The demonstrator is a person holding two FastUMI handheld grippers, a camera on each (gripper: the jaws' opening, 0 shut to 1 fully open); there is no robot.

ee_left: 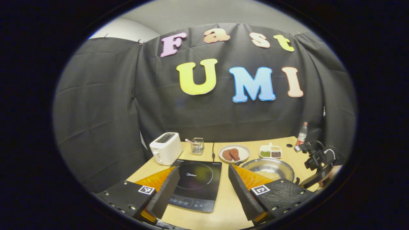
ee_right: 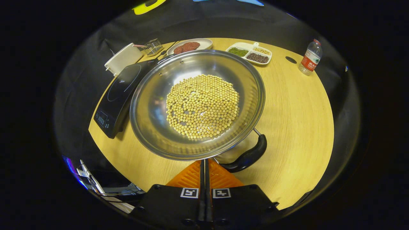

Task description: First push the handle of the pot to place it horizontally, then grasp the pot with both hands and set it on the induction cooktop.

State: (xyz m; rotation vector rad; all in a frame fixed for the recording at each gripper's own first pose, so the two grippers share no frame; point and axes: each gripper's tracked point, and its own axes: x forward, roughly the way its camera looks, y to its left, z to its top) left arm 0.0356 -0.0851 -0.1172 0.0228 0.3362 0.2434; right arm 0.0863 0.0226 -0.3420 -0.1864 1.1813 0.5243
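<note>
Seen from the right gripper view: steel pot (ee_right: 197, 103) at centre on the wooden table (ee_right: 297, 127), wide and shallow, with a layer of pale yellow beans (ee_right: 202, 106) across its bottom. Dark curved handle (ee_right: 247, 156) at about 5 o'clock of the pot, angled along the rim, just beside the right claw (ee_right: 204, 166). Right claw clenched, fingers pressed together with nothing between them, tips at the pot's near rim, just left of the handle; contact with the rim cannot be told. Black induction cooktop (ee_right: 118, 95) at 9 o'clock of the pot, flat on the table, its near edge tucked under the pot's rim in this view. White toaster (ee_right: 123, 58) at 10 o'clock, small wire basket (ee_right: 152, 46) beside it. Plate of reddish-brown pieces (ee_right: 189, 46) at 12 o'clock, divided dish of beans (ee_right: 250, 53) at 1 o'clock, water bottle (ee_right: 310, 57) at 2 o'clock near the table edge. Seen from the left gripper view: left claw (ee_left: 204, 188) released, fingers spread wide apart, hovering above the table with the cooktop (ee_left: 195, 185) showing between them. Pot (ee_left: 270, 169) at 3 o'clock of the cooktop, beside the right-hand finger. Right gripper's body (ee_left: 316, 159) at the far right edge, past the pot. Toaster (ee_left: 166, 148), basket (ee_left: 198, 146), plate (ee_left: 234, 153) and divided dish (ee_left: 271, 151) in a row along the table's far side, bottle (ee_left: 302, 133) at the far right corner.
</note>
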